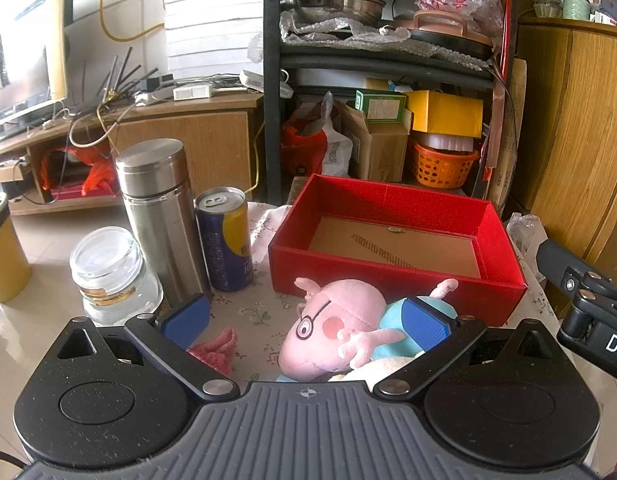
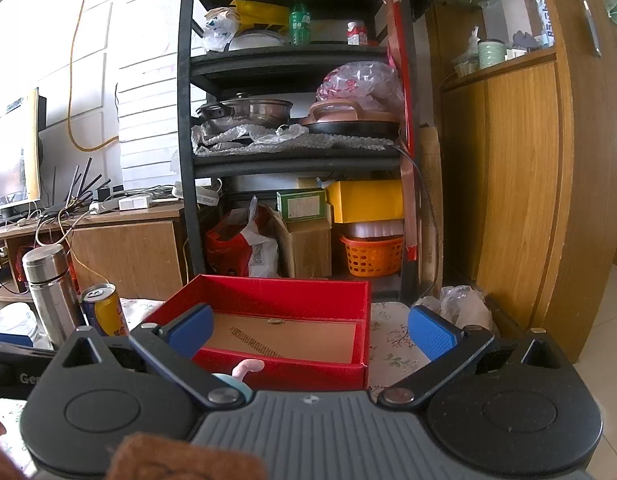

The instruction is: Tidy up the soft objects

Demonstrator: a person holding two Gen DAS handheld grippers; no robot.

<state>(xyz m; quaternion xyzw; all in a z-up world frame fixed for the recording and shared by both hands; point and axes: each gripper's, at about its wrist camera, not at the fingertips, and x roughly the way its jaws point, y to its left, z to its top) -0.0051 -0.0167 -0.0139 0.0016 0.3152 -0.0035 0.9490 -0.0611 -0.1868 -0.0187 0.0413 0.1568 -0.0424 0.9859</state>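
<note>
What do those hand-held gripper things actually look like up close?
Both look alike. The left hand-held gripper has a ribbed grey body with a small compass-like mark, two round black housings, and black angled links with silver rivets ending in textured blue pads. The right hand-held gripper matches it. White lettering shows on its side, only partly readable. No cables or sleeves are visible.

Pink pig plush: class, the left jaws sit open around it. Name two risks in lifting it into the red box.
1. The pig plush lies on other soft items, including a cream one, so the left gripper might pinch two.
2. The can and flask stand close left; a swing could topple them beside the red box.
</note>
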